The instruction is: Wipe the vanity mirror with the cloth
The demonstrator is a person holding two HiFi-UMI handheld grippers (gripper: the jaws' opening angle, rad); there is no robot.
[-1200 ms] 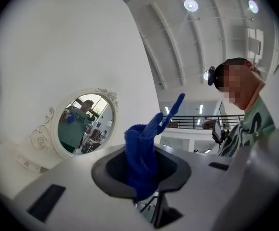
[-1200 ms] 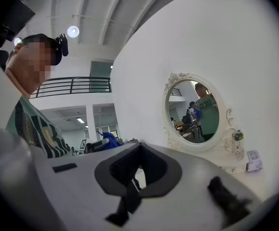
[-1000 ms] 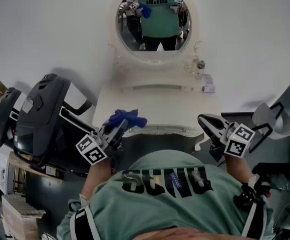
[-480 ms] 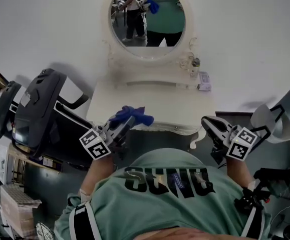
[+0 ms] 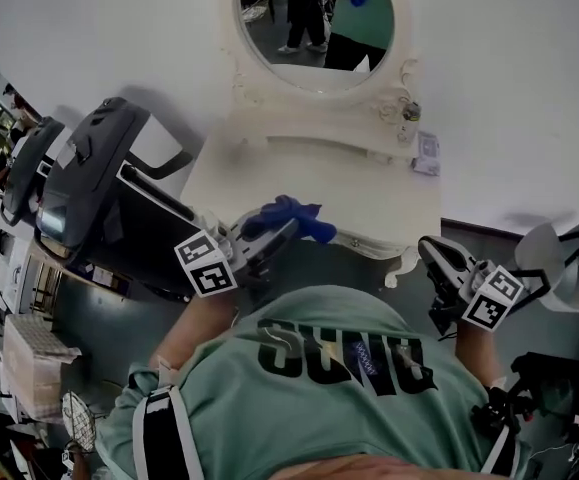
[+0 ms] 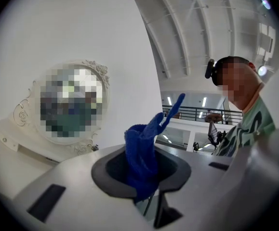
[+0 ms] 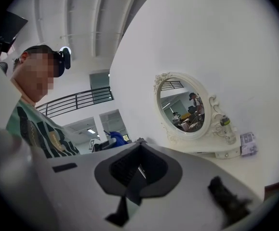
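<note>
The oval vanity mirror (image 5: 314, 13) in its cream carved frame stands at the back of a white vanity table (image 5: 369, 193); it also shows in the right gripper view as the mirror (image 7: 181, 105) and, blurred over, in the left gripper view as the mirror (image 6: 71, 105). My left gripper (image 5: 269, 236) is shut on a blue cloth (image 5: 294, 218), held over the table's front edge. The blue cloth (image 6: 144, 155) sticks up from between the jaws. My right gripper (image 5: 439, 263) is shut with nothing in it, off the table's right front corner.
A small bottle (image 5: 406, 111) and a little patterned box (image 5: 426, 153) stand on the table's right shelf. A dark exercise machine (image 5: 99, 183) stands left of the table. A white fixture (image 5: 569, 263) is at the right. People show in the mirror's reflection.
My left gripper with the cloth has moved up and right toward the table. The view has tilted, so the mirror sits higher in frame. The right gripper has barely moved.
</note>
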